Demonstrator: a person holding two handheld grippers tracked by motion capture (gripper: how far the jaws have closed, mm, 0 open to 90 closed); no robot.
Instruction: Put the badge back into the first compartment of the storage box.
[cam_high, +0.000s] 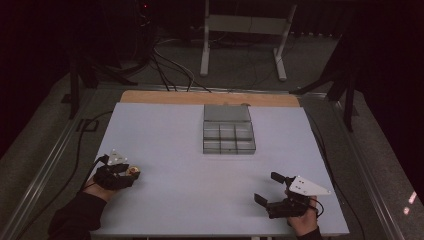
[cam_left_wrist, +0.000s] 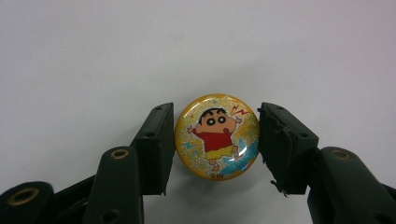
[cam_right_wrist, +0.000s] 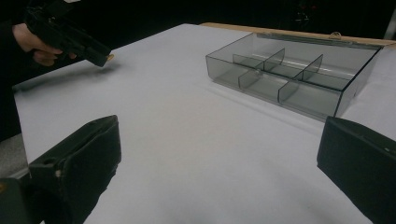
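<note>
In the high view, a white counter is seen with a grey compartment box at its far middle. The left claw is held at the near left edge, a small round badge at its tip; the right claw is held near the right edge, released, jaws wide apart. Cables and a frame lie on the dark floor beyond.

In the left gripper view, the badge is shown clearly: gold glitter with a cartoon child in a red shirt. It lies between the jaws, which sit right against its sides, though firm contact cannot be made out.

In the right gripper view, the box is seen with dividers; the left claw is cut off by the frame's top-left corner.
</note>
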